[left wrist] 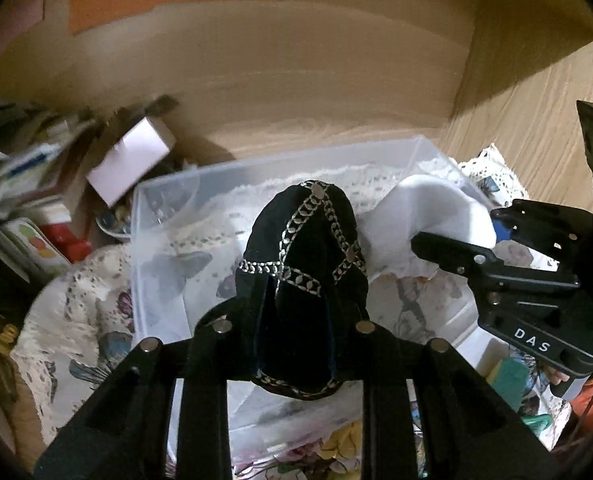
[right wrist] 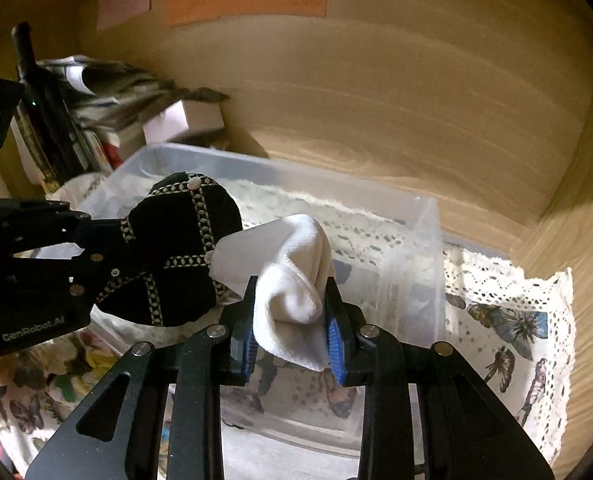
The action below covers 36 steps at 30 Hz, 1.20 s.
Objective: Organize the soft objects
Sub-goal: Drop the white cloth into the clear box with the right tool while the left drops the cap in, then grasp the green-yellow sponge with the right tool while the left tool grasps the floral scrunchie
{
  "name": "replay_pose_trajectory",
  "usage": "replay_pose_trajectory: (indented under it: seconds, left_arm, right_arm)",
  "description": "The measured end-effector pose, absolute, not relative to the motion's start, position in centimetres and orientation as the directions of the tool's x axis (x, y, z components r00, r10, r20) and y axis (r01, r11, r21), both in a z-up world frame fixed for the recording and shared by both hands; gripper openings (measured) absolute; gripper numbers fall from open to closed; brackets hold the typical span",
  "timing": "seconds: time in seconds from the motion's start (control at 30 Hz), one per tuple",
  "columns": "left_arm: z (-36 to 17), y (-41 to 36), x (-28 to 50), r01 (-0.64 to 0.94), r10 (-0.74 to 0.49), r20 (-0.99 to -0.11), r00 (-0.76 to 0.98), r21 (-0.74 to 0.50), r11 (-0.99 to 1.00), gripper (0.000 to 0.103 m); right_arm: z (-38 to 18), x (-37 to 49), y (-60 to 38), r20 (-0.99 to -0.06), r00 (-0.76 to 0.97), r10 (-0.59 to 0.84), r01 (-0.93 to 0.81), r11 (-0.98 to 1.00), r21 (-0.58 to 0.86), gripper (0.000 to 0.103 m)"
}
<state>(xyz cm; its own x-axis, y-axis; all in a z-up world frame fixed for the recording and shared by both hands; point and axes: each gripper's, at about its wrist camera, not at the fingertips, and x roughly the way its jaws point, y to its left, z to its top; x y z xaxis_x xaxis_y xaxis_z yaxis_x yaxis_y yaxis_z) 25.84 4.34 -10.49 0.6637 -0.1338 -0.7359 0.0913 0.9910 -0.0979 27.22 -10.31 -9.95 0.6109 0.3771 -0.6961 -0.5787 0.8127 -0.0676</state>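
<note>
Both jaws pinch soft things above the clear plastic bin (right wrist: 408, 240). Left gripper (left wrist: 296, 320) holds a black cap with silver trim (left wrist: 304, 264); right gripper (right wrist: 292, 320) holds a white sock (right wrist: 296, 276). Best to lower each one well past the rim before letting go. Only the right view shows blue pads (right wrist: 333, 338) squeezing the sock.

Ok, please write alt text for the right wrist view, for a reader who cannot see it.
The right tongs grip a bunched white cloth above a clear plastic bin. Beside them, the left tongs hold a black cap with silver trim. The bin stands on a butterfly-print lace cloth.
</note>
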Motion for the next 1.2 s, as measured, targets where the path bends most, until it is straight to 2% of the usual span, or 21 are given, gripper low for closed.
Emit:
replay_pose_trajectory:
  seconds: [0.07,0.17,0.23,0.37,0.53,0.63,0.7,0.93,1.2]
  left_arm:
    - [-10.5,4.5,25.9,0.087,-0.136,-0.739,0.660,-0.105,0.991,0.031]
    - [-10.2,4.5,25.6,0.092,-0.146,-0.738,0.659,-0.113,0.989,0.041]
    - [-9.5,4.4,25.2,0.101,-0.155,-0.731,0.665,-0.117,0.988,0.044]
    - [-8.1,4.4,24.1,0.104,-0.153,-0.708,0.689,-0.113,0.988,0.050]
    - [-5.5,4.7,21.8,0.095,-0.138,-0.650,0.747,-0.101,0.990,0.066]
    - [-4.0,4.8,20.0,0.080,-0.109,-0.613,0.782,-0.073,0.994,0.083]
    - [-3.2,5.0,18.8,0.068,-0.093,-0.594,0.799,-0.064,0.996,0.097]
    - [-3.1,5.3,15.5,0.051,-0.062,-0.579,0.813,-0.036,0.998,0.102]
    - [-7.2,6.1,14.6,0.013,-0.008,-0.655,0.755,0.002,1.000,0.102]
  right_arm:
    - [-10.1,27.0,-10.4,-0.703,0.608,0.370,-0.581,0.811,-0.075,0.029]
    - [-9.9,26.8,-10.1,-0.707,0.601,0.373,-0.591,0.803,-0.079,0.040]
    - [-9.4,26.2,-10.2,-0.692,0.620,0.370,-0.587,0.804,-0.097,0.048]
    - [-8.0,25.4,-9.9,-0.655,0.653,0.380,-0.585,0.802,-0.118,0.055]
    - [-5.3,23.1,-11.0,-0.573,0.707,0.414,-0.576,0.808,-0.126,0.075]
    - [-4.1,21.5,-11.8,-0.529,0.726,0.440,-0.575,0.810,-0.114,0.083]
    - [-3.6,20.5,-12.4,-0.513,0.729,0.454,-0.577,0.810,-0.103,0.084]
    - [-4.0,17.5,-13.4,-0.500,0.728,0.470,-0.580,0.810,-0.083,0.092]
    - [-8.3,16.6,-13.8,-0.606,0.669,0.430,-0.580,0.812,-0.064,0.092]
